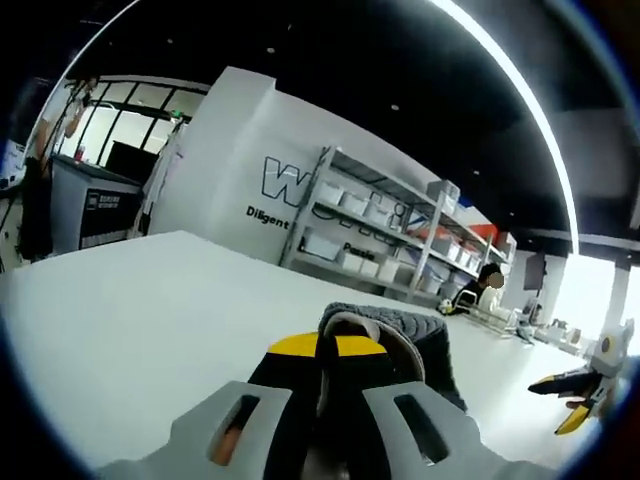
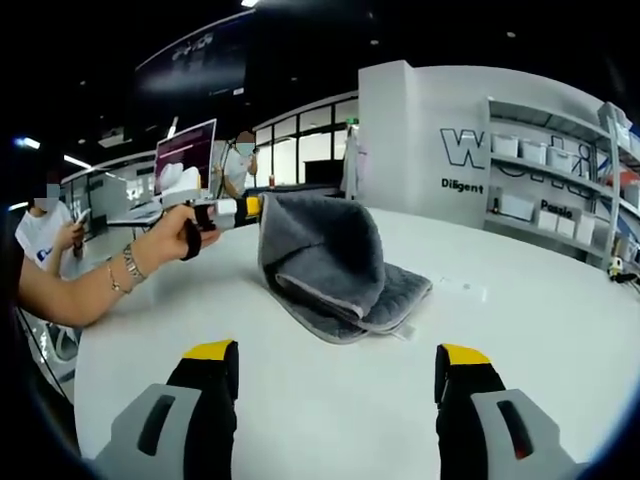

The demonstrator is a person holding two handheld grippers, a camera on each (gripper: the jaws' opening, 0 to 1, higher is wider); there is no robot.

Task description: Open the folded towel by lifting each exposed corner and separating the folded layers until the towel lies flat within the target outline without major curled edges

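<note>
Between my left gripper's [image 1: 335, 385] yellow-tipped jaws a grey towel [image 2: 330, 262] corner is pinched and lifted off the white table [image 2: 520, 330]. Right gripper [image 2: 337, 375] hangs wide, holding nothing. Soft, limp, light cloth; I'd judge the pale-trimmed lower corner the next hold.

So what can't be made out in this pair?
- Target outline: none discernible on the white table.
- Towel layer count: folds overlap, right gripper view.
- Left gripper grip point: its jaws cover the towel edge, left gripper view.
- Wall lettering: shelving cuts it off.
</note>
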